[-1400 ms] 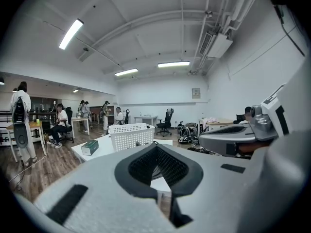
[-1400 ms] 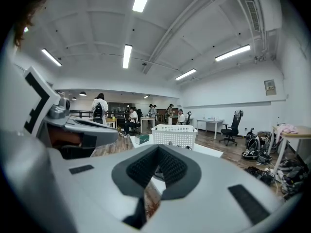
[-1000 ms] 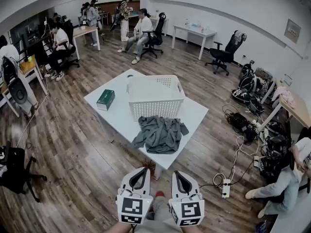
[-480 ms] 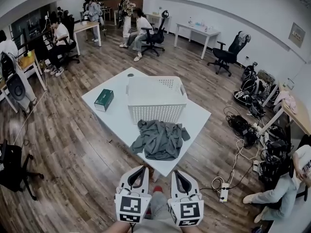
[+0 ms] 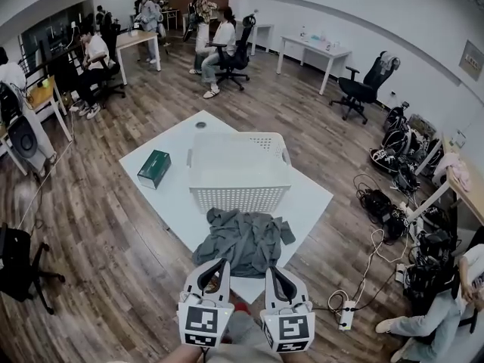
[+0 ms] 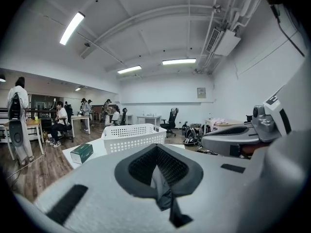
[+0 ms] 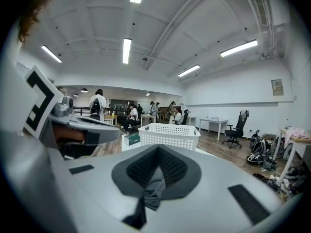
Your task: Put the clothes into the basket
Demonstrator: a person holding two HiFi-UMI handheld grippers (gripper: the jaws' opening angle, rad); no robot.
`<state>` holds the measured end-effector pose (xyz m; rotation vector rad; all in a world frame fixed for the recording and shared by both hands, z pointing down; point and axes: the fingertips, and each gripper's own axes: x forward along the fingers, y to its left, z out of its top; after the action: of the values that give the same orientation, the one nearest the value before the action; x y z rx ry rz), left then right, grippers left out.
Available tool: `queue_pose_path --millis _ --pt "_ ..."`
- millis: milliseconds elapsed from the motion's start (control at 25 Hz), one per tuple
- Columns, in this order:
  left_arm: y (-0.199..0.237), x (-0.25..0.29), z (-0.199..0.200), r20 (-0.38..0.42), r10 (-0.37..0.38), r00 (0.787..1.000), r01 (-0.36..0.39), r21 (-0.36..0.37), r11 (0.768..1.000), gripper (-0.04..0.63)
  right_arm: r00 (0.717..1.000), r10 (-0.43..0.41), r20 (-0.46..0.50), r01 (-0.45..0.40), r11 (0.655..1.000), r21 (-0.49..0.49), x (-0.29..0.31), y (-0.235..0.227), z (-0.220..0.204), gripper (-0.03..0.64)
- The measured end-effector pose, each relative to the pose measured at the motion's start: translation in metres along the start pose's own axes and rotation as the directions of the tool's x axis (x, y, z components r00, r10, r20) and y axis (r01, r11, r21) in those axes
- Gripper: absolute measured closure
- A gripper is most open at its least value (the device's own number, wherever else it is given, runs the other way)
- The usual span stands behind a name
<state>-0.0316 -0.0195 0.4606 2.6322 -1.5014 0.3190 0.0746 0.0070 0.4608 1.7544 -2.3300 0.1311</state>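
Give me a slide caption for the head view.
Left gripper and right gripper, both shut, held near grey clothes lying before a white basket.

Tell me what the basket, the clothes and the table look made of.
Basket: likely rigid white plastic, matte; its walls are a moulded grid of small holes. Clothes: soft grey fabric, perhaps cotton knit; it lies crumpled in folds. Table: smooth white top, probably laminate; material underneath unclear.
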Motion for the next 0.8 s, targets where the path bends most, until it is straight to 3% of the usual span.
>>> queue_pose_path --millis 560,800 --pt "0.026 0.077 0.011 -0.015 0.066 0.998 -0.067 -0.020 0.998 0.584 0.995 0.087 -0.042 -0.088 0.996 -0.010 0.079 -0.042 -0.003 0.603" --pt "0.033 0.092 -0.004 -0.061 0.057 0.996 -0.059 -0.026 0.998 0.584 0.992 0.091 -0.083 -0.092 0.996 -0.006 0.094 -0.046 -0.017 0.603"
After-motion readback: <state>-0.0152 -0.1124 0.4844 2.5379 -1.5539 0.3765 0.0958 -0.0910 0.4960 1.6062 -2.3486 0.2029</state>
